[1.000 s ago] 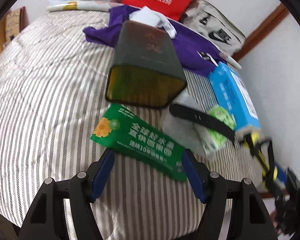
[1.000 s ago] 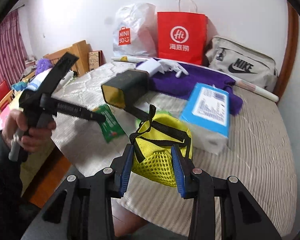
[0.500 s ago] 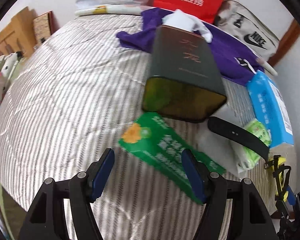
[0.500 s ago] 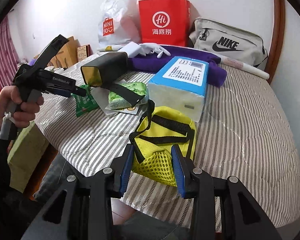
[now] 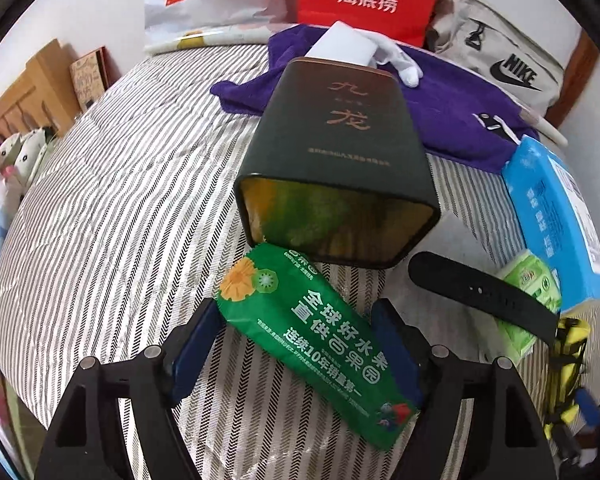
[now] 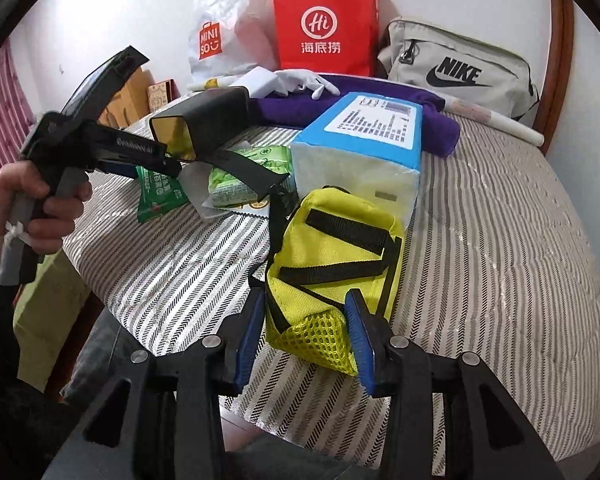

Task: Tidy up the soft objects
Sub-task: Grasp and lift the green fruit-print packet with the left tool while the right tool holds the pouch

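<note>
Green snack pouch (image 5: pixel 312 344) flat on striped bed (image 5: pixel 120 200), touching mouth of dark tin (image 5: pixel 336 176); straddled by left gripper (image 5: pixel 296 344), just widened, ungripped. Yellow mesh bag (image 6: pixel 332 264) between right gripper (image 6: pixel 304 332), just loosened, apparently released.

A home bedroom: striped bed (image 6: pixel 500 248), shopping bags (image 6: pixel 324 28) against the wall (wooden furniture (image 5: pixel 32 92) beside).
</note>
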{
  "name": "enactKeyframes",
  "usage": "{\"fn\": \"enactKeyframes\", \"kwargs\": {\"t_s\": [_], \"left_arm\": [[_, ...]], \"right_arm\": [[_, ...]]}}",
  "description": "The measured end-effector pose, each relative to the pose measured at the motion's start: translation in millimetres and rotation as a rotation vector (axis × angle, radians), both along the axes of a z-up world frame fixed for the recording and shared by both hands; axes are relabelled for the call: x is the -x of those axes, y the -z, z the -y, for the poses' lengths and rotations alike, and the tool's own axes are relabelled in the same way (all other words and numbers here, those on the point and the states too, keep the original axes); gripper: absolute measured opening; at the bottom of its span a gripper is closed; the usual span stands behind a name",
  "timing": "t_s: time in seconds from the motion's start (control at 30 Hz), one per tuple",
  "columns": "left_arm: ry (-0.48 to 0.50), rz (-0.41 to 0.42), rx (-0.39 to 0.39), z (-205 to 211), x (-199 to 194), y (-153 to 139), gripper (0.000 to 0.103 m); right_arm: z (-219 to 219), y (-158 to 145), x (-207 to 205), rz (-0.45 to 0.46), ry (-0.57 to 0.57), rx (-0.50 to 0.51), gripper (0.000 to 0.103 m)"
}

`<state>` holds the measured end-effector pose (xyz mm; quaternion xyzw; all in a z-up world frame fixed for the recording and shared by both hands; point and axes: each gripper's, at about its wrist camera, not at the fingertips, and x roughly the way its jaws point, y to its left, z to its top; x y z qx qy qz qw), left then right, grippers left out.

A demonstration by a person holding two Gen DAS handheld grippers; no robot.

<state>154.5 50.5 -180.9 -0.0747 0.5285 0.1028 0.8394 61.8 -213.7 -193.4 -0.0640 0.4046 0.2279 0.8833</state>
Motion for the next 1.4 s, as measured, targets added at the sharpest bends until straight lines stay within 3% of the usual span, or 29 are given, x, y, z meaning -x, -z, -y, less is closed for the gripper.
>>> {"fn": "enactKeyframes", "kwargs": {"t_s": [0.13,0.47,0.63,0.77,0.83,0.93,1.1,1.4], "left_arm": [[0.019,-0.015,-0.035,-5.7,12.7,-0.6,0.078],[-0.005,-0.055,-0.022,-24.5,46.0,-5.4,0.078],[0.002,-0.046,0.026,-24.3,53.7,-4.4,0.078],[0.051,0.020,-0.009,-14.3,47.2,-1.8,0.071],[0.071,0.042,-0.041,-7.9,42.8,-1.0,0.060],[0.108,0.090,-0.026,-4.7,37.4,-1.8,0.049],[0.095,0.090,0.089,-21.0,35.3,-5.7,0.052],[0.089,0.022,0.036,-15.7,51.7,-4.7,0.066]], "right_arm": [[9.5,-5.8,-0.6,0.019,0.041,-0.017,0.065],[10.3,9.8,-19.3,-0.056,0.096,-0.079,0.077],[7.0,16.1,-28.7,-0.088,0.114,-0.109,0.086],[-1.1,17.4,-34.3,-0.074,0.133,-0.088,0.088],[-4.3,17.6,-36.9,-0.072,0.141,-0.075,0.088],[-9.3,18.2,-38.5,-0.058,0.153,-0.044,0.088],[-16.7,20.3,-35.9,-0.034,0.142,0.026,0.088],[-20.7,20.7,-39.3,-0.042,0.151,0.040,0.091]]}}
